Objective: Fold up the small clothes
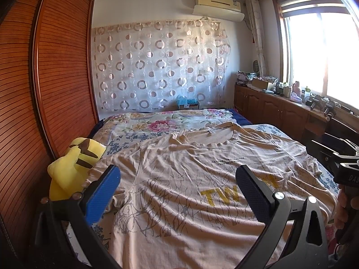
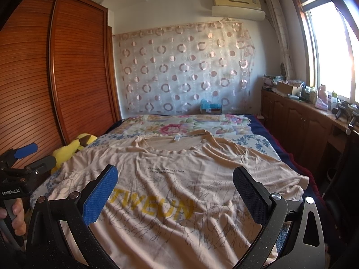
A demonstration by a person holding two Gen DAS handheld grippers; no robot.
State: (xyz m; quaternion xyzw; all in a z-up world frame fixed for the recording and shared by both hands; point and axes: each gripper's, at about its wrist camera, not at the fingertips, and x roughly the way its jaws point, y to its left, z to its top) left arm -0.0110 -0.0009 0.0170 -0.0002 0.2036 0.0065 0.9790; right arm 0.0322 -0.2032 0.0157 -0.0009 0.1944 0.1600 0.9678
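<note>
A beige T-shirt (image 1: 179,179) with yellow letters and a grey branch print lies spread flat and wrinkled on the bed, collar toward the far wall. It also shows in the right wrist view (image 2: 170,190). My left gripper (image 1: 177,179) is open and empty, hovering above the shirt's lower left part. My right gripper (image 2: 175,179) is open and empty above the shirt's lower middle. The right gripper's body shows at the right edge of the left wrist view (image 1: 345,168), and the left gripper shows at the left edge of the right wrist view (image 2: 24,163).
A yellow plush toy (image 1: 71,168) lies at the bed's left edge beside the wooden wardrobe (image 1: 44,78). A floral quilt (image 1: 161,123) covers the bed's far end. A low cabinet (image 1: 280,107) with clutter runs under the window on the right.
</note>
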